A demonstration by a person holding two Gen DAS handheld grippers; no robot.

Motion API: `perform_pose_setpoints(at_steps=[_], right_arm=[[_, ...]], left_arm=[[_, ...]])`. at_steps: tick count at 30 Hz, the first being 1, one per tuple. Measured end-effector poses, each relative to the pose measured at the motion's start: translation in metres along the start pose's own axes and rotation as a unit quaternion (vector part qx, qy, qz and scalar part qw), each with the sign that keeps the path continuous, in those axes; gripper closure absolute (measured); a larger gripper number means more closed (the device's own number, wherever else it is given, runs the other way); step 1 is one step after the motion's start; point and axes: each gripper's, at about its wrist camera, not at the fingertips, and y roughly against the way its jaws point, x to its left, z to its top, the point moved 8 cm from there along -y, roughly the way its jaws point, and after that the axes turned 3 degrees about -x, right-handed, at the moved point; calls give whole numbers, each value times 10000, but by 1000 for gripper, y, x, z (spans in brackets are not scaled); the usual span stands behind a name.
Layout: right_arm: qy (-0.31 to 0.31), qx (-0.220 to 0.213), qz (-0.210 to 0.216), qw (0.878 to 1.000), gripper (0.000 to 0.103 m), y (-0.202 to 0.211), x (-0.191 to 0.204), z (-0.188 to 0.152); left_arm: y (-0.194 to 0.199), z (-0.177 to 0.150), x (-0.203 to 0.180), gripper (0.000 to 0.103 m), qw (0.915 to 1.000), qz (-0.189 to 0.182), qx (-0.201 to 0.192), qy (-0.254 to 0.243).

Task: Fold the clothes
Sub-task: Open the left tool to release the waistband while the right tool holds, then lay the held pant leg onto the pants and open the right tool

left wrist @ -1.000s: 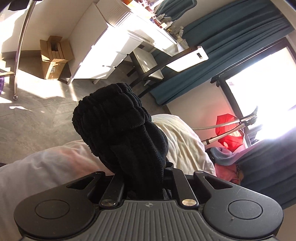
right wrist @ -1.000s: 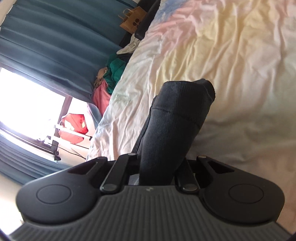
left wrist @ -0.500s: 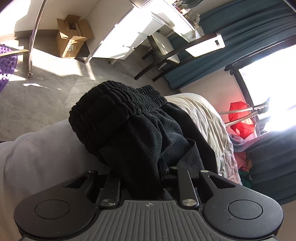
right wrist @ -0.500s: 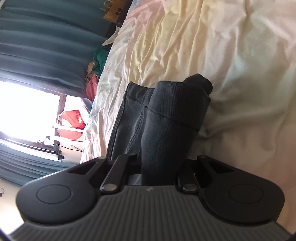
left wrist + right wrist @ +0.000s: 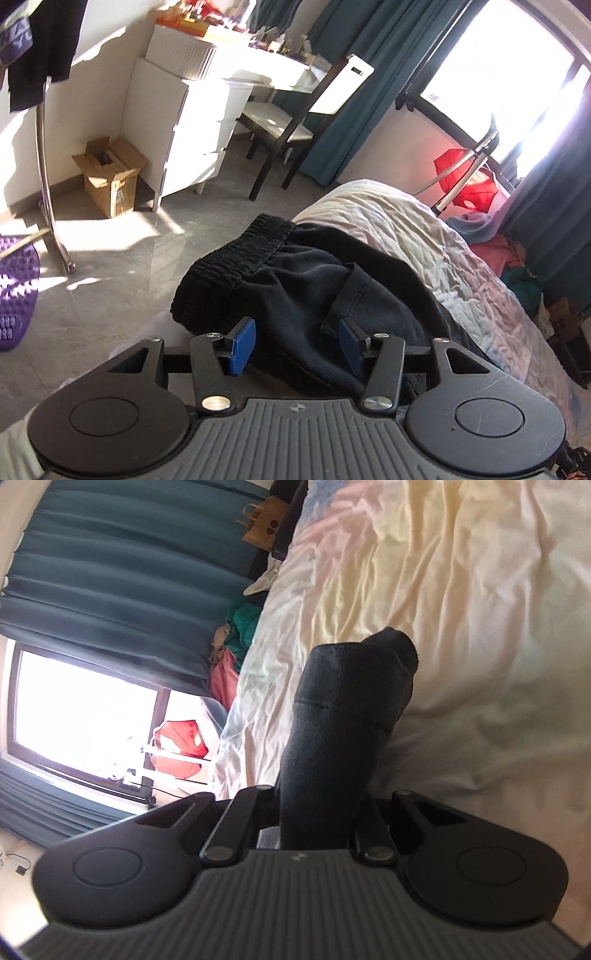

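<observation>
The left tongs (image 5: 297, 341) stood released, their blue pads (image 5: 242, 345) parted on either side of the black ribbed-waistband fabric garment (image 5: 295, 273); the jaws had just been opening, and the cloth lay between them without being pressed. The likely reason was that this end of the garment had been set down: it rested on the pale, creased bedsheet (image 5: 399, 225) directly ahead of the left tongs, its gathered elastic waistband (image 5: 236, 258) farthest from them, near the bed's edge over the grey floor.

The right tongs (image 5: 321, 812) were clenched on a dark fold of the same black cloth (image 5: 343, 709), which rose straight out from between the jaws as a thick bundled roll, above the cream sheet (image 5: 461, 609) ahead. Holding that end gathered probably served to carry it over as one piece for a fold, while the freed end anchored the garment on the bed.
</observation>
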Motion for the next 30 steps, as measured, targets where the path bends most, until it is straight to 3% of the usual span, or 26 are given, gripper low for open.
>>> perform_pose_setpoints(at_steps=[3, 6, 11, 15, 20, 22, 25, 30], right_arm=[[-106, 80, -188, 9997, 88, -6, -14, -4], [-48, 169, -205, 9996, 88, -6, -18, -6], [162, 145, -197, 9996, 88, -1, -12, -8], [138, 137, -198, 9996, 88, 0, -13, -8], [76, 186, -168, 9997, 88, -1, -16, -8], [81, 234, -144, 9996, 87, -1, -17, -7], [141, 304, -125, 9994, 87, -3, -16, -8], [-85, 279, -128, 9995, 84, -3, -21, -12]], left_arm=[[-2, 12, -46, 46, 9980, -28, -358, -525], [-15, 5, -99, 46, 9945, -294, -466, -887], [-59, -37, -195, 45, 9869, -861, -247, -1338], [-100, -84, -250, 45, 9775, -1096, 7, -1804], [-150, -144, -267, 45, 9622, -672, 329, -2618], [-168, -163, -257, 45, 9585, -582, 670, -2710], [-180, -174, -239, 44, 9571, -536, 904, -2699], [-178, -174, -237, 43, 9536, -490, 881, -2837]])
